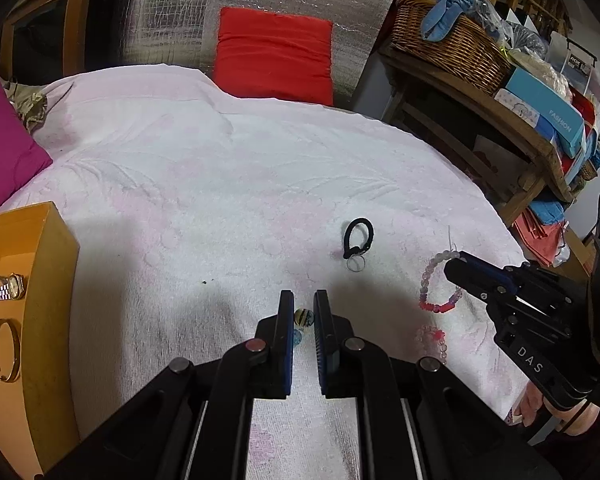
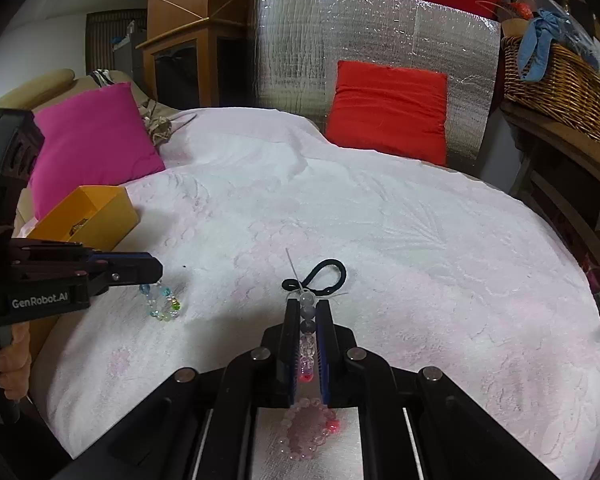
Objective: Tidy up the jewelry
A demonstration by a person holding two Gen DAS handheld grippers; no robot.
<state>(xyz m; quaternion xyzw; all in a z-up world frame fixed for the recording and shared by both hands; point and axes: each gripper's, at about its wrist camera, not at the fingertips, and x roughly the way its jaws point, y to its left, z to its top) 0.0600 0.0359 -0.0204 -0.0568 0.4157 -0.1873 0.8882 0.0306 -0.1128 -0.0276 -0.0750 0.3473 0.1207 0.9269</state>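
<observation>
left hand-held gripper (image 1: 303, 312) clamped, right hand-held gripper (image 2: 307, 322) clamped

Surface: a bed covered by a white textured towel-like spread with faint pink patterns (image 1: 204, 168).
Left edge: an open orange cardboard box (image 1: 54, 280) sits on the spread.
Middle: a black elastic loop with a small clear ring (image 1: 357, 240).
Nearer beads: a blue-green glass bead bracelet (image 2: 162, 302), a pale pink and red bead bracelet (image 1: 440, 284), another pink one (image 2: 306, 428).
Pillows: magenta cushion (image 2: 92, 140), red cushion (image 2: 388, 108).
</observation>
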